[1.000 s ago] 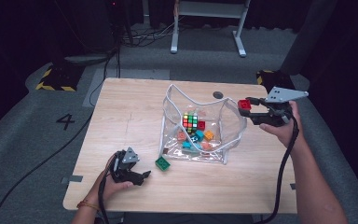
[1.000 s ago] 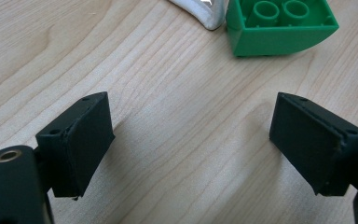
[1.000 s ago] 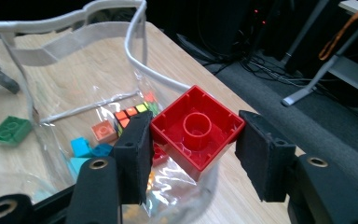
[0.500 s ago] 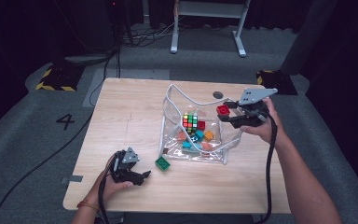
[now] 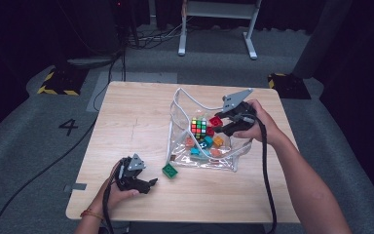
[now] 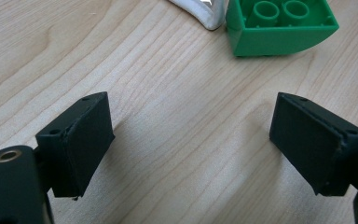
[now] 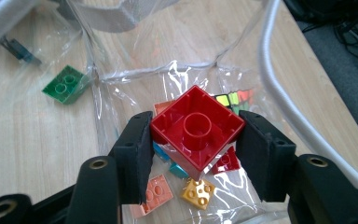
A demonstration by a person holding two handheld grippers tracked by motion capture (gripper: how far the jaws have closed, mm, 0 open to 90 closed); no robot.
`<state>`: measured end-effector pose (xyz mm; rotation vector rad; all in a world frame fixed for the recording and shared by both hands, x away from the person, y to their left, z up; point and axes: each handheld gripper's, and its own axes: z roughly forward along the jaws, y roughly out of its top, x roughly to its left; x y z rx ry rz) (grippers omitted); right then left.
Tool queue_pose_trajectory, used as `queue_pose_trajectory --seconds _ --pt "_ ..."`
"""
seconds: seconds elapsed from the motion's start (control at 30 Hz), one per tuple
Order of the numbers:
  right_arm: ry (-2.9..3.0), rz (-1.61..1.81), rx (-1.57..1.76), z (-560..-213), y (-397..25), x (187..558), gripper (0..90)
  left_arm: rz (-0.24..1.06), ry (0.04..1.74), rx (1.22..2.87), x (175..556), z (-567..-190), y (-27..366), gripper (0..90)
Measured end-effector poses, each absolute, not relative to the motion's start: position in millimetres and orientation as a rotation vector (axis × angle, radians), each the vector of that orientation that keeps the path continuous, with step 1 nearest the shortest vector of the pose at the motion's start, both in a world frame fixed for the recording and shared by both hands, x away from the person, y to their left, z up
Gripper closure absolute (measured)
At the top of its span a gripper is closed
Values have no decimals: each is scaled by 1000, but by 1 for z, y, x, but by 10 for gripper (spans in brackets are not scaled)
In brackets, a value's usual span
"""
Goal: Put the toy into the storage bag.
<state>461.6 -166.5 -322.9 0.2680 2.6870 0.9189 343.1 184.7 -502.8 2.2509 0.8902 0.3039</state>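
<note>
Red brick [image 7: 196, 128] sits clamped in the right gripper [image 7: 193, 140], held directly above the clear bag [image 5: 180, 146]; left gripper [image 6: 191, 144] rests with jaws apart, green brick [image 6: 279, 25] at one o'clock on the bench [image 5: 126, 122]

A dim lab or studio — black drapes, grey carpet [image 5: 39, 146], hazard-taped blocks [image 5: 57, 81], floor cables [image 5: 141, 36].

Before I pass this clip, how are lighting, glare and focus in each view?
High view: soft, table lit, surroundings nearly black. Right gripper view: red block sharp between the jaws, white glare streaks on the clear bag. Left gripper view: wood grain crisp, green block cut off by the top edge, soft shadows beside the open left gripper.
</note>
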Motion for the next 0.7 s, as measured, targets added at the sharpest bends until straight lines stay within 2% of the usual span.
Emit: queue_pose_trajectory --seconds 0.4,0.7 --pt "2791 731 260 -341 -142 478 474 302 891 2250 343 -503 185 134" --pt "2845 628 284 -351 -142 483 474 303 891 2251 343 -503 185 134"
